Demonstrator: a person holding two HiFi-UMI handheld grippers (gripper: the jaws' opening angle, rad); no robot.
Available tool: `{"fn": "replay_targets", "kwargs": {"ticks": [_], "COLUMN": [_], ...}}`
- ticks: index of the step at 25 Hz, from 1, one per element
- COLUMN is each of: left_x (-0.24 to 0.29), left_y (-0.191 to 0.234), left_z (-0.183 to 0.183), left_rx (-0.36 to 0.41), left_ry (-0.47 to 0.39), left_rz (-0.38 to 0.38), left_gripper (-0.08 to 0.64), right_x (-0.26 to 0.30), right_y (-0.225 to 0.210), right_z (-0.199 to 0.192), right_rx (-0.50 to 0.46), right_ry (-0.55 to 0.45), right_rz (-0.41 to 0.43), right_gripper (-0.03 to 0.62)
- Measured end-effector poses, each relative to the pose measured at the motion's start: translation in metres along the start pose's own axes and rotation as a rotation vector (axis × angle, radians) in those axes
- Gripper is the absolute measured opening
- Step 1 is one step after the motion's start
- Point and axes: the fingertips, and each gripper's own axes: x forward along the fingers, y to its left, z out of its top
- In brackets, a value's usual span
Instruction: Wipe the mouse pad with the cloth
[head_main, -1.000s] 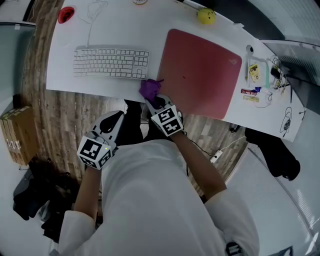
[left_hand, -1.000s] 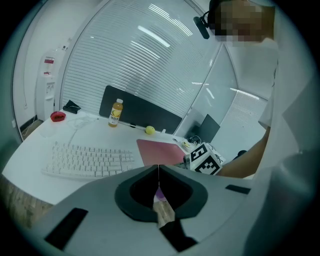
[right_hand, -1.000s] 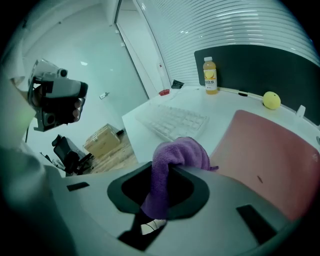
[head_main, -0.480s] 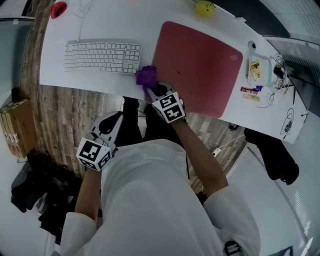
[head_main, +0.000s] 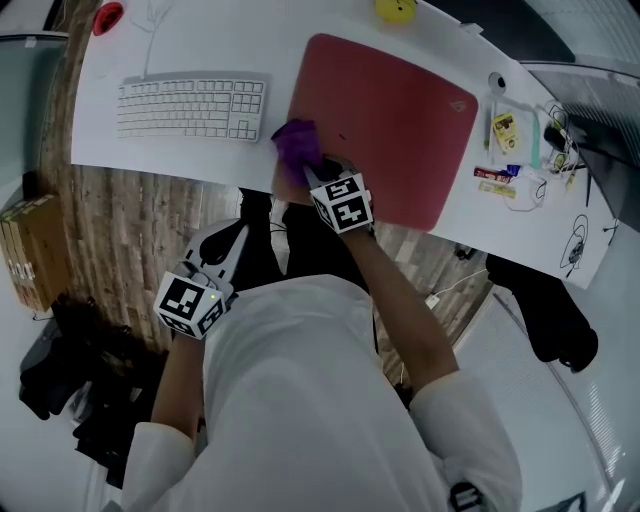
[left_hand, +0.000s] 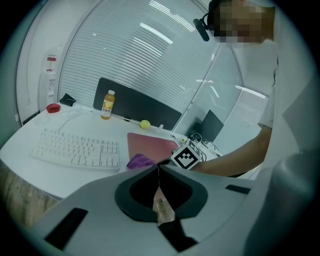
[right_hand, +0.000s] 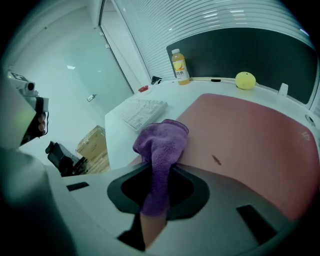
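right gripper (head_main: 316, 172) clamps the cloth (head_main: 296, 142), seemingly touching the pad (head_main: 400, 110) at its left edge. left gripper (head_main: 228, 242) is closed, empty.

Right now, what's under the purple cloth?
The red mouse pad: the cloth, pinched in the right tongs, lies on its left edge near the keyboard. The patch right beneath is covered, so any dirt there can't be seen.

No text can be read anywhere; the label on the bottle (right_hand: 179, 66) (upper middle, right gripper view) is too blurred
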Motion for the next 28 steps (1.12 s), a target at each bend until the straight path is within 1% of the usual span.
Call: {"fn": "replay_targets", "kwargs": {"ticks": [9, 19, 28], "left_x": [0.018, 0.038, 0.054], "left_y": [-0.028, -0.053, -0.079], "left_z": [0.001, 0.004, 0.009], "left_rx": [0.015, 0.047, 0.087], "left_ry": [-0.006, 0.001, 0.012], "left_rz": [-0.011, -0.025, -0.059], "left_gripper": [0.018, 0.018, 0.018], "right_x": [-0.026, -0.063, -0.095], "right_y": [-0.040, -0.089, -0.125], "right_z": [-0.025, -0.057, -0.086], "right_rx": [0.076, 0.160, 0.225], "right_ry": [0.011, -0.011, -0.025], "right_rz": [-0.046, -0.113, -0.177], "right_gripper": [0.083, 0.083, 0.084]}}
